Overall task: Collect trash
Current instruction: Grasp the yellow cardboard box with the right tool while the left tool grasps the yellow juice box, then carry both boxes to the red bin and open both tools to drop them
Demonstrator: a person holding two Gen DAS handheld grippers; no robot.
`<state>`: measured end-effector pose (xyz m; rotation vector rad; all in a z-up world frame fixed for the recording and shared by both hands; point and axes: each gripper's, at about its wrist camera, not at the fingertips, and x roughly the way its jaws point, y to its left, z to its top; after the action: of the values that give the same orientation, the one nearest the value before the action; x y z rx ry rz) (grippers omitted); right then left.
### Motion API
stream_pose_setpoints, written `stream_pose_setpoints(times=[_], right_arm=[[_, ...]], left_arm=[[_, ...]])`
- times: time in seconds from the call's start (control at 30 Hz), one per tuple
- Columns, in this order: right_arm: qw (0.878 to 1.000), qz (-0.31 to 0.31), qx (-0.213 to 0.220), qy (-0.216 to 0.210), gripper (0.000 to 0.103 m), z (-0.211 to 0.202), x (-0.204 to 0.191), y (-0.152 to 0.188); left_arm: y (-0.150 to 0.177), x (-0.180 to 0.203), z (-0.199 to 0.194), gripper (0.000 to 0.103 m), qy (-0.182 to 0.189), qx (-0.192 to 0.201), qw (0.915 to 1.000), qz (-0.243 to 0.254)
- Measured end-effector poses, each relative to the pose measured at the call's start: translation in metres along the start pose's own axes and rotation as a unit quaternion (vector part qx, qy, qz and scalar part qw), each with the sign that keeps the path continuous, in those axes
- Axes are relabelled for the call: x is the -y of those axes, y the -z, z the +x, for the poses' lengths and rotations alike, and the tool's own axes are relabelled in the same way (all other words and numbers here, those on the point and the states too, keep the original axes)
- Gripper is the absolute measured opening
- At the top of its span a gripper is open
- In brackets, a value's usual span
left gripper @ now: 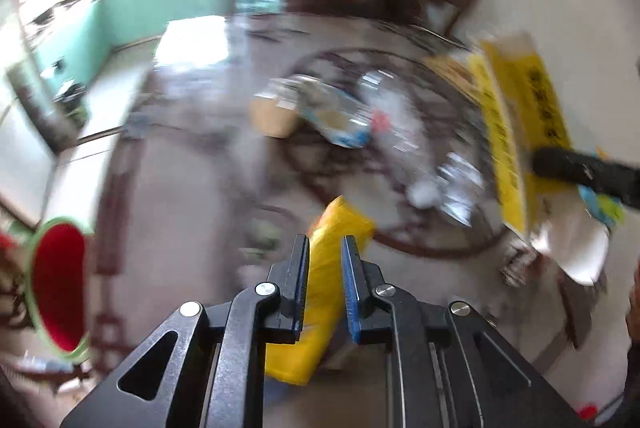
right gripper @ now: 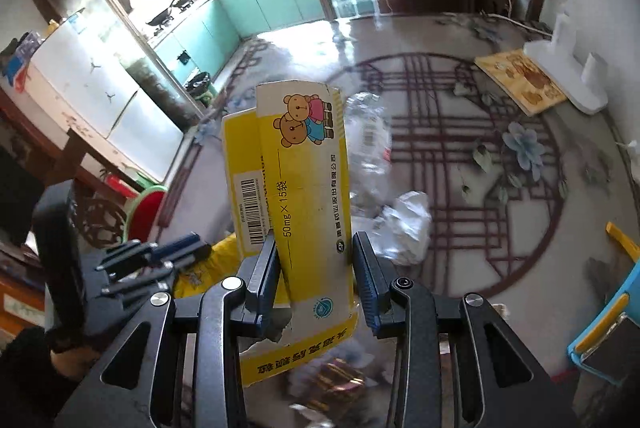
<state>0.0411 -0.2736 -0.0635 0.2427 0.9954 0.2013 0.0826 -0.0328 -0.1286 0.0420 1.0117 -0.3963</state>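
Note:
My left gripper [left gripper: 325, 248] is shut on a plain yellow packet [left gripper: 344, 222], which sticks up between the blue pads and hangs below them. My right gripper [right gripper: 314, 244] is shut on a flattened yellow medicine box [right gripper: 304, 156] printed with two cartoon bears, held upright. The left wrist view is blurred; in it the same box [left gripper: 520, 116] shows at the right. On the patterned floor lie a clear plastic bottle [right gripper: 368, 136], crumpled white plastic [right gripper: 404, 228] and a blue-and-white wrapper [left gripper: 336, 120].
A red basin with a green rim [right gripper: 148, 208] stands at the left by a wooden table. A wooden picture board [right gripper: 524, 80] and a white stand [right gripper: 568, 76] lie at the far right. A blue box [right gripper: 612, 328] sits near right. A gold wrapper [right gripper: 336, 380] lies under my right gripper.

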Motion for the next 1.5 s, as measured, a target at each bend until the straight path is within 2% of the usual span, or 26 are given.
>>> stream_pose_setpoints(times=[0.17,0.2,0.27,0.3,0.33,0.43,0.6,0.7,0.8,0.87,0.93,1.1,1.13,1.17,1.3,1.4,1.5], right_arm=[[1.0,-0.018,0.009,-0.001,0.034,0.007,-0.031,-0.006],[1.0,-0.018,0.009,-0.002,0.034,0.009,-0.034,-0.007],[1.0,-0.021,0.007,0.001,0.035,0.012,-0.04,-0.005],[1.0,-0.021,0.004,0.002,0.035,0.014,-0.042,-0.003],[1.0,-0.021,0.0,0.004,0.035,0.017,-0.042,-0.002],[1.0,-0.016,-0.009,0.01,0.035,0.02,-0.048,0.004],[1.0,0.002,-0.019,0.018,0.035,0.024,-0.043,0.012],[0.999,0.012,-0.019,0.022,0.035,0.023,-0.043,0.014],[0.999,0.024,-0.018,0.028,0.036,0.022,-0.041,0.015],[0.999,0.033,-0.02,0.03,0.036,0.024,-0.038,0.016],[0.998,0.04,-0.022,0.031,0.036,0.025,-0.038,0.017],[0.998,0.046,-0.025,0.032,0.036,0.029,-0.043,0.018],[0.998,0.047,-0.026,0.033,0.036,0.03,-0.044,0.018],[0.998,0.047,-0.026,0.032,0.036,0.03,-0.047,0.018],[0.998,0.042,-0.023,0.031,0.036,0.032,-0.057,0.014],[0.999,0.034,-0.017,0.028,0.036,0.035,-0.069,0.009],[0.999,0.018,-0.008,0.027,0.036,0.039,-0.086,0.003]], left_arm=[[0.001,-0.041,-0.011,0.015,-0.006,-0.004,0.9987,-0.05],[0.004,-0.047,-0.012,0.019,-0.009,-0.004,0.9986,-0.052],[0.009,-0.059,-0.011,0.049,-0.004,-0.007,0.9986,-0.051],[0.012,-0.062,-0.008,0.071,-0.005,-0.007,0.9988,-0.049],[0.012,-0.065,-0.004,0.073,-0.005,-0.004,0.9991,-0.043],[0.012,-0.071,0.011,0.073,-0.008,-0.011,0.9999,-0.01],[0.007,-0.074,0.048,0.073,-0.013,-0.056,0.9956,0.073],[0.009,-0.065,0.064,0.073,0.017,-0.091,0.9852,0.144],[0.016,-0.056,0.079,0.073,0.003,-0.108,0.9709,0.214],[0.018,-0.055,0.094,0.073,-0.002,-0.128,0.9661,0.224],[0.017,-0.059,0.102,0.073,-0.003,-0.134,0.9671,0.217],[0.008,-0.073,0.111,0.073,0.018,-0.133,0.9771,0.165],[0.007,-0.075,0.11,0.063,0.024,-0.132,0.9789,0.154],[0.005,-0.077,0.107,0.059,0.027,-0.127,0.981,0.144],[-0.004,-0.091,0.081,0.058,0.028,-0.088,0.9928,0.077],[-0.012,-0.103,0.052,0.058,0.003,-0.053,0.9982,0.029],[-0.017,-0.118,0.023,0.058,-0.028,-0.021,0.9993,-0.012]])
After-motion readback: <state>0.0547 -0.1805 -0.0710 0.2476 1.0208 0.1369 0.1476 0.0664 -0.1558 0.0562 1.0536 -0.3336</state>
